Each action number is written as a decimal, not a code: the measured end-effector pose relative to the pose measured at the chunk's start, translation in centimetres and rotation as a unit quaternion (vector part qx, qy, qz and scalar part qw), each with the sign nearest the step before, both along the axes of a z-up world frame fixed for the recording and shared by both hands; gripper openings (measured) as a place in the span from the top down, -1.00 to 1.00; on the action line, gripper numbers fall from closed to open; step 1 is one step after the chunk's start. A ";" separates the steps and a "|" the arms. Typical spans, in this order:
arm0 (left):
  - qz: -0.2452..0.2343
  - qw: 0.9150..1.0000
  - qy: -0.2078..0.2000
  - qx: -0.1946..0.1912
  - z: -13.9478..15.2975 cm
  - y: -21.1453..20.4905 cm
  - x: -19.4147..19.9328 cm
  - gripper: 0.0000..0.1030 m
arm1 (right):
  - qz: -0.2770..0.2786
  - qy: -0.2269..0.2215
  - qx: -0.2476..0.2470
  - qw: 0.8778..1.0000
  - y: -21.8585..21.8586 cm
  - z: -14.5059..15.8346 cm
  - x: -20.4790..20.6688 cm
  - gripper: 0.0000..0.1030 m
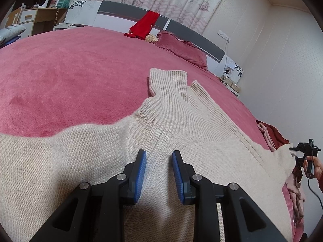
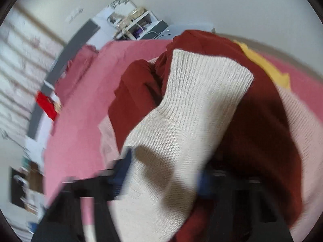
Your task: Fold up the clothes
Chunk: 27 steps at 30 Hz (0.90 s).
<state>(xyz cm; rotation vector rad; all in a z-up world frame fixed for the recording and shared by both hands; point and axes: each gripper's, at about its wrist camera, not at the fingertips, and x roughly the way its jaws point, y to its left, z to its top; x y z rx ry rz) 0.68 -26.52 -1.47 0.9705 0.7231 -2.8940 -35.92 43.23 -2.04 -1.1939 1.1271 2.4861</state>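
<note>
Cream sweater (image 1: 181, 121) spread on bed (image 1: 70, 70), centre frame. My left tongs (image 1: 159, 173) part-spread, resting on knit. Right tongs (image 2: 161, 179) pinching sleeve (image 2: 201, 84), lower centre. Step: sleeve fold-in. Next: carry sleeve across body, release flat.

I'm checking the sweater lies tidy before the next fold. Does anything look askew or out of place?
Yes. The cream sweater's right sleeve isn't on the bed; it drapes over a pile of dark red clothes, passing between the right gripper's blurred fingers. A bright red garment hangs over the headboard.
</note>
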 end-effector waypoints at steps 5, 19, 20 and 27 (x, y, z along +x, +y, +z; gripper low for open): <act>0.000 1.000 0.001 0.000 -0.1 0.1 0.0 0.49 | -0.029 0.035 -0.049 0.998 1.3 -0.9 -0.4 0.87; -0.009 0.997 -0.036 0.066 0.4 -1.4 0.2 0.49 | 0.332 0.178 0.006 0.926 -28.7 14.4 8.6 0.87; -0.007 0.996 -0.044 0.079 0.6 -1.6 0.6 0.49 | 0.365 0.183 -0.002 0.913 -32.0 14.6 9.8 0.87; 0.087 0.981 -0.039 0.169 0.1 -5.4 9.7 0.49 | 0.512 0.131 -0.068 0.846 -51.3 7.8 19.0 0.87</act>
